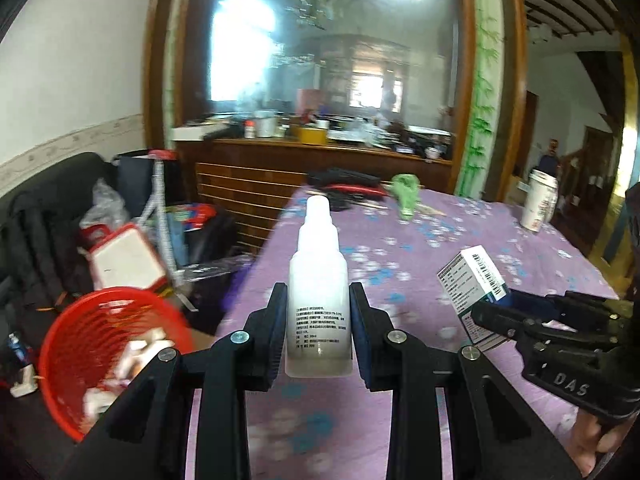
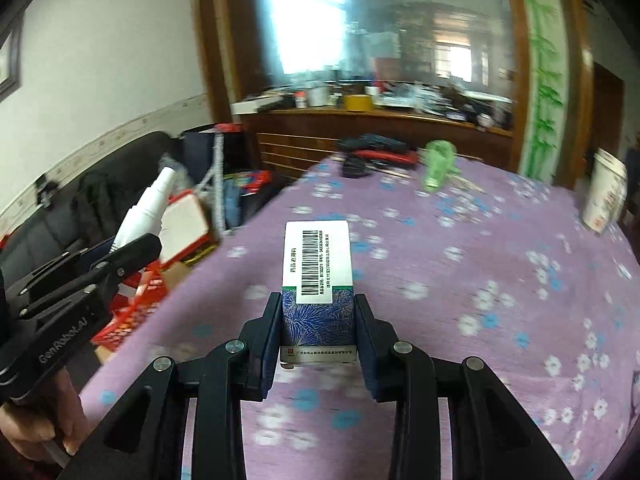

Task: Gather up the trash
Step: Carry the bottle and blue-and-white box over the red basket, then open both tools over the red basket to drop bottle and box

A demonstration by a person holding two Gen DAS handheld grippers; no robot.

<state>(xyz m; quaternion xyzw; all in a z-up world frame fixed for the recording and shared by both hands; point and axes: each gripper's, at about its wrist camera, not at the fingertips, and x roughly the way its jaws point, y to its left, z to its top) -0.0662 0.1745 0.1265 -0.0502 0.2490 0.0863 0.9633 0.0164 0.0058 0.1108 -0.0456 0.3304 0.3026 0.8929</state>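
My left gripper (image 1: 319,304) is shut on a white plastic bottle (image 1: 318,280), which points forward above the purple flowered tablecloth (image 1: 400,248). In the right wrist view my right gripper (image 2: 316,316) is shut on a small medicine box (image 2: 317,276) with a barcode label and a blue patterned end. Each gripper shows in the other's view: the box (image 1: 472,280) at the right of the left wrist view, the bottle (image 2: 148,208) at the left of the right wrist view. A red mesh bin (image 1: 100,352) holding several white scraps stands low at the left, beside the table edge.
On the far part of the table lie a crumpled green bag (image 1: 406,194), black and red items (image 1: 348,186) and a white paper cup (image 1: 538,204). A dark sofa (image 1: 36,232) with bags and a white-red box (image 1: 124,260) is on the left. A wooden cabinet (image 1: 312,160) stands behind.
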